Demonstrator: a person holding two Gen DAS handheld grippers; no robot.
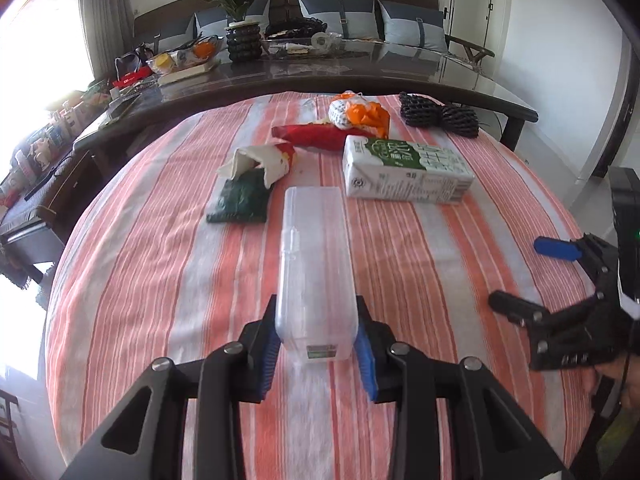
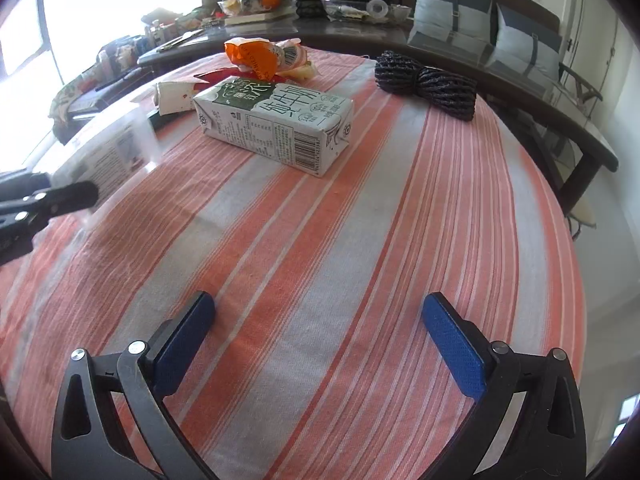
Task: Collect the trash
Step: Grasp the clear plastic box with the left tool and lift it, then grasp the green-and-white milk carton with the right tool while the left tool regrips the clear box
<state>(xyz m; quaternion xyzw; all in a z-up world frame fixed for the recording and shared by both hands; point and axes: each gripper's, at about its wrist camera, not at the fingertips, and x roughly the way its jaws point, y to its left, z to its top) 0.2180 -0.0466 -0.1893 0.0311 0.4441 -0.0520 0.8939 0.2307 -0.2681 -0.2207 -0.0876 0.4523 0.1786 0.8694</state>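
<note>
Near edge, left tongs [image 1: 316, 354]: I hold the clear box [image 1: 314, 268] by its short end, lengthwise ahead, so it clears the cloth [image 1: 160, 280].
Right tongs [image 2: 318, 338]: wide and bare over the near edge, free for the next piece.
Carton [image 2: 276, 122]: on its side mid-table, white and green, uncrushed.
Far edge: orange wrapper [image 2: 250, 56], black mesh [image 2: 428, 82].
Far left: green packet [image 1: 240, 202] under torn paper [image 1: 260, 160].

Both tongs, left [image 1: 318, 354] and right [image 2: 318, 344], are black angular frames with triangular cut-outs, silver screws at the joints, and textured blue pads [image 2: 454, 346] lining their fingers.
</note>
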